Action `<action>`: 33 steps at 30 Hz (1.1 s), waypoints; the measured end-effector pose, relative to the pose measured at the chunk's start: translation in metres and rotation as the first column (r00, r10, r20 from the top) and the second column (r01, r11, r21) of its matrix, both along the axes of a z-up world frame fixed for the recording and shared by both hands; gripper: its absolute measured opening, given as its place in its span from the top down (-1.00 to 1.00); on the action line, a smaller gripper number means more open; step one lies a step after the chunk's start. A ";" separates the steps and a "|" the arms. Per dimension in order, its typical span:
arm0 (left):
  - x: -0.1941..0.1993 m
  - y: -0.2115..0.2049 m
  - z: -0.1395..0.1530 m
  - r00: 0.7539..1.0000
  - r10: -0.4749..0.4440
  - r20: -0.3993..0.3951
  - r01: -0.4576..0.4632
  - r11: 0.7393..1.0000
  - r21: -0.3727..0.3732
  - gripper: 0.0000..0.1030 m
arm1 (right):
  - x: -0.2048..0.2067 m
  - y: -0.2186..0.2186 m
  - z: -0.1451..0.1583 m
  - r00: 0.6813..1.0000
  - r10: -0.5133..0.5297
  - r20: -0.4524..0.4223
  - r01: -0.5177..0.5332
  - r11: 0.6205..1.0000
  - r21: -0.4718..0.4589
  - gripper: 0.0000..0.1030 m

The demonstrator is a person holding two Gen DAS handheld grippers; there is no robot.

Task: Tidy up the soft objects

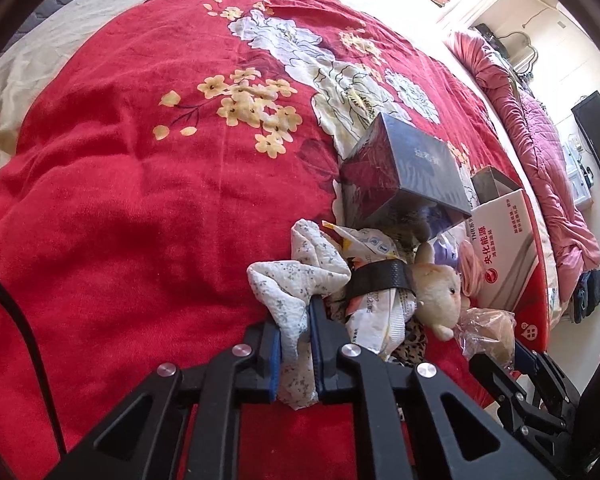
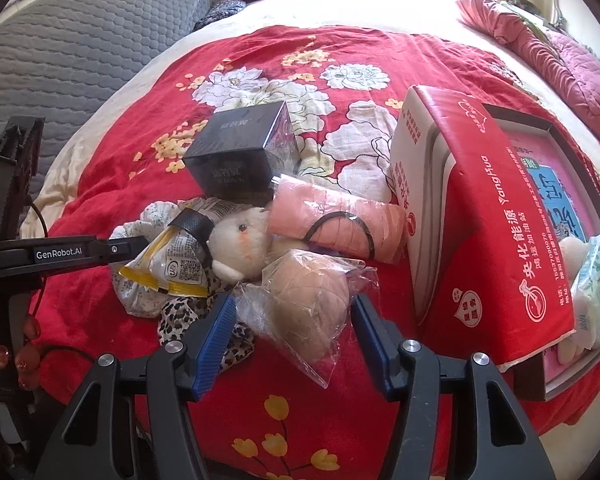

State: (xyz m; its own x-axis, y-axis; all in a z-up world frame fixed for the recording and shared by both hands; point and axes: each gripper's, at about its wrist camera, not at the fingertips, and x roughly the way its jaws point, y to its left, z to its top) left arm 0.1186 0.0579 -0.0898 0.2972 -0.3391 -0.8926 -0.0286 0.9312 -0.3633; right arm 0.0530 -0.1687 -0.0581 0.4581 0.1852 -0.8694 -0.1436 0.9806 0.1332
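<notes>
My left gripper [image 1: 296,320] is shut on a white floral cloth [image 1: 296,276] at the left edge of a pile on the red flowered blanket [image 1: 140,160]. In the right wrist view it reaches in from the left [image 2: 138,245]. My right gripper [image 2: 292,320] is closed on a beige soft item in a clear plastic bag [image 2: 308,312]; the bag touches both pads. The same bag [image 1: 488,332] shows in the left wrist view. In the pile lie a cream plush toy [image 2: 240,248], a pink rolled towel [image 2: 336,220] with a black hair band, and a leopard-print cloth [image 2: 180,316].
A black box [image 2: 240,152] stands behind the pile. A white and yellow snack packet [image 2: 172,268] lies on it. A red and white carton [image 2: 480,220] leans at the right, on an open tray [image 2: 556,132] holding soft items. A pink quilt [image 1: 540,140] lines the far right.
</notes>
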 end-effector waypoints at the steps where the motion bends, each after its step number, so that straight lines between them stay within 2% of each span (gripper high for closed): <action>1: -0.001 -0.001 0.004 1.000 -0.004 0.006 0.004 1.000 0.001 0.77 | -0.001 0.000 0.003 1.000 0.001 0.010 -0.001 1.000 0.004 -0.19; 10: -0.010 -0.004 0.042 0.997 -0.014 0.073 0.014 1.000 0.003 0.79 | -0.012 -0.006 0.033 0.996 -0.001 0.086 -0.001 1.000 0.020 -0.19; 20: -0.022 -0.013 0.098 0.984 -0.042 0.175 0.039 0.999 0.021 0.79 | -0.023 -0.026 0.070 0.986 -0.035 0.163 0.025 0.998 0.059 -0.19; 27: -0.031 -0.043 0.129 0.969 -0.106 0.222 0.098 0.994 0.045 0.79 | -0.034 -0.058 0.094 0.976 -0.101 0.192 0.077 0.989 0.130 -0.19; 33: -0.038 -0.083 0.147 0.952 -0.174 0.252 0.164 0.985 0.060 0.79 | -0.045 -0.098 0.112 0.959 -0.178 0.222 0.145 0.977 0.155 -0.19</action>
State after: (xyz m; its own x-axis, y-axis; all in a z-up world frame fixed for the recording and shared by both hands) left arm 0.0805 -0.0249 0.0569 0.4580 -0.3712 -0.8077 0.2190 0.9278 -0.3022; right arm 0.0078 -0.2663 0.0539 0.6790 0.2006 -0.7062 -0.0279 0.9683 0.2483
